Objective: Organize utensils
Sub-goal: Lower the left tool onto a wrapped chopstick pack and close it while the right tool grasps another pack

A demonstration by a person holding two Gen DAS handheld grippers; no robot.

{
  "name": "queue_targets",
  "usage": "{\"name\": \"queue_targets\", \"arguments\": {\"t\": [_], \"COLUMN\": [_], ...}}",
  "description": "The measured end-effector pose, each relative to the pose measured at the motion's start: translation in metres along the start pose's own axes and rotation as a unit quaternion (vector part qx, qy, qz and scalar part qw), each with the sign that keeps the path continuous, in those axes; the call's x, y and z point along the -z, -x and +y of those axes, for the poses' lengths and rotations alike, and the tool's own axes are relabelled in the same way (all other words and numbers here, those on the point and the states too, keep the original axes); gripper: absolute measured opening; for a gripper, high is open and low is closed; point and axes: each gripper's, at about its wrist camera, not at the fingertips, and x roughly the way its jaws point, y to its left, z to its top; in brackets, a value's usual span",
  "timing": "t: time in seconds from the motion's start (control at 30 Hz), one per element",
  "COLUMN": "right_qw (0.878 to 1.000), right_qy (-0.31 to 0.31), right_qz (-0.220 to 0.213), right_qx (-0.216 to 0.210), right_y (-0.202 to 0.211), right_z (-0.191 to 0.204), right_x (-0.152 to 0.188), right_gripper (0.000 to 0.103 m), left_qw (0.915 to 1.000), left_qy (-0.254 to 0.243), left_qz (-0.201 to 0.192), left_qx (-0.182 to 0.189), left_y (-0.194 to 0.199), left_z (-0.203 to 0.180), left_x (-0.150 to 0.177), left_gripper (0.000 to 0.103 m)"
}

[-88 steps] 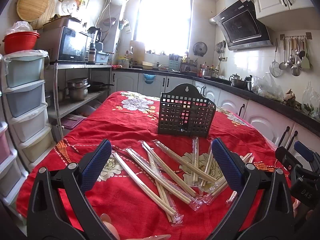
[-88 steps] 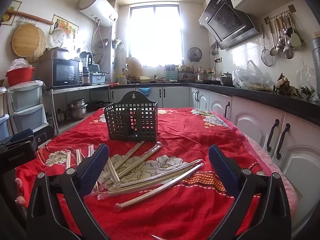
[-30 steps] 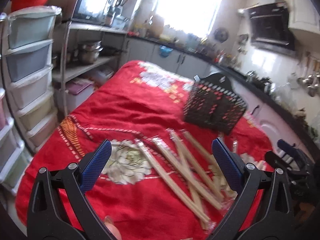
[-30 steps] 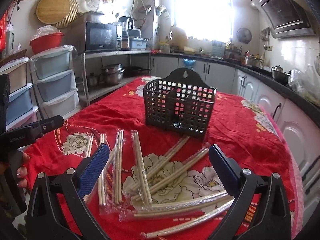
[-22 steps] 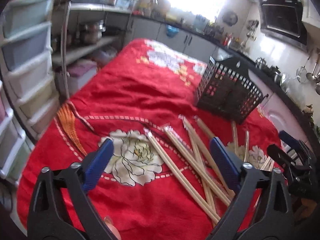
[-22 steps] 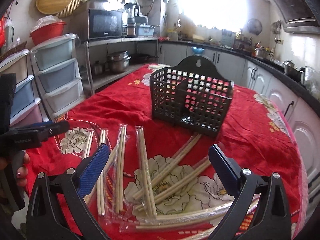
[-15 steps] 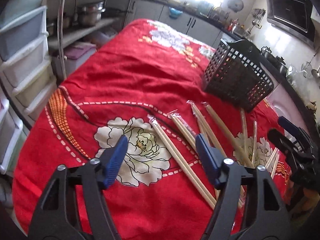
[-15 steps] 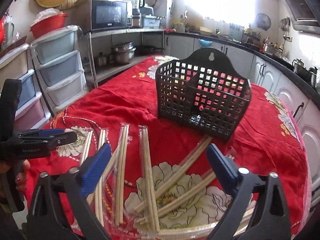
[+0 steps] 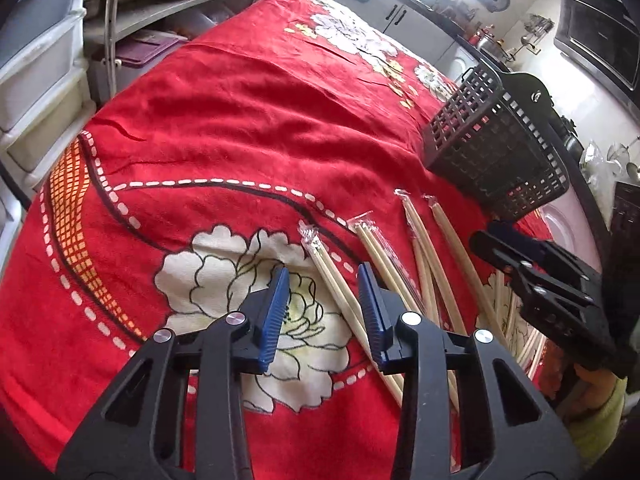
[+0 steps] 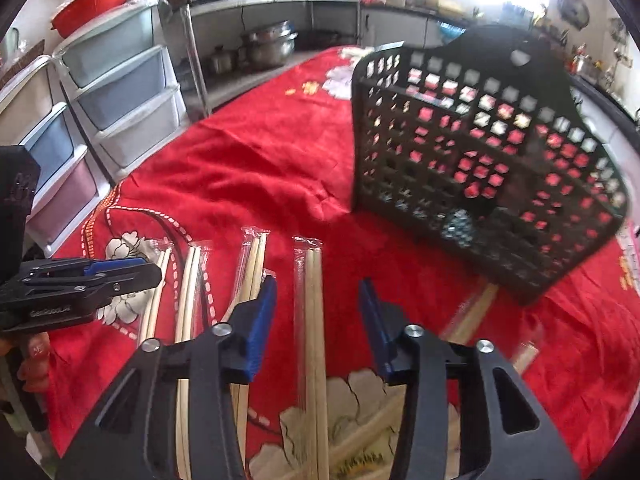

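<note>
Left gripper (image 9: 324,276): jaws partly apart and closing. Blue pads straddle one wrapped chopstick pair (image 9: 332,268) lying on the red tablecloth (image 9: 224,128). Pads not pressing on the wrapper; a gap shows on each side. Tips sit just over the white flower print.

Right gripper (image 10: 316,284): jaws partly apart and closing, a little wider than the left. Another wrapped pair of chopsticks (image 10: 312,276) runs up between its blue pads, roughly centred, pads clear of it on both sides. Whether the tips touch the cloth, cannot tell.

Remaining wrapped chopsticks (image 10: 192,276) lie loose on the cloth in a rough fan, some crossing each other near the person's side of the table; several sit just beside the right gripper's left finger.

Container: black perforated utensil basket (image 10: 480,152) stands upright on the cloth beyond the chopsticks, apart from both grippers. An inner divider shows through the holes. No chopsticks in it; something small and dark-speckled at the bottom, too blurred to identify.

Background containers: stacked plastic drawers (image 10: 116,92) left of the table, contents not visible; metal pots (image 10: 272,44) on a lower shelf; red basin (image 10: 92,0) on top of the drawers.
</note>
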Motion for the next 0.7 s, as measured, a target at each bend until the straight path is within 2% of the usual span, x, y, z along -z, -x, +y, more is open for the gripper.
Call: {"name": "queue_targets", "arguments": {"t": [0.07, 0.2, 0.4, 0.63, 0.7], "right_qw": [1.0, 0.999, 0.998, 0.997, 0.996], "right_qy": [0.0, 0.004, -0.002, -0.014, -0.023], "right_qz": [0.013, 0.032, 0.059, 0.069, 0.066], "right_qx": [-0.007, -0.013, -0.03, -0.039, -0.064], "right_y": [-0.01, -0.026, -0.047, -0.052, -0.047], "right_z": [0.0, 0.0, -0.001, -0.006, -0.008], "right_x": [-0.004, -0.013, -0.023, -0.032, -0.035], "right_gripper": [0.037, 0.035, 0.027, 0.01, 0.006], "left_qw": [0.9999, 0.9998, 0.9997, 0.9998, 0.9998], "left_qy": [0.008, 0.02, 0.019, 0.008, 0.002], "left_qz": [0.005, 0.01, 0.014, 0.015, 0.016], "left_qx": [0.004, 0.001, -0.003, -0.012, -0.011], "left_y": [-0.002, -0.007, -0.012, -0.015, -0.013], "left_z": [0.003, 0.009, 0.01, 0.006, 0.005], "left_x": [-0.004, -0.011, -0.02, -0.027, -0.028], "left_gripper": [0.028, 0.019, 0.014, 0.006, 0.005]}}
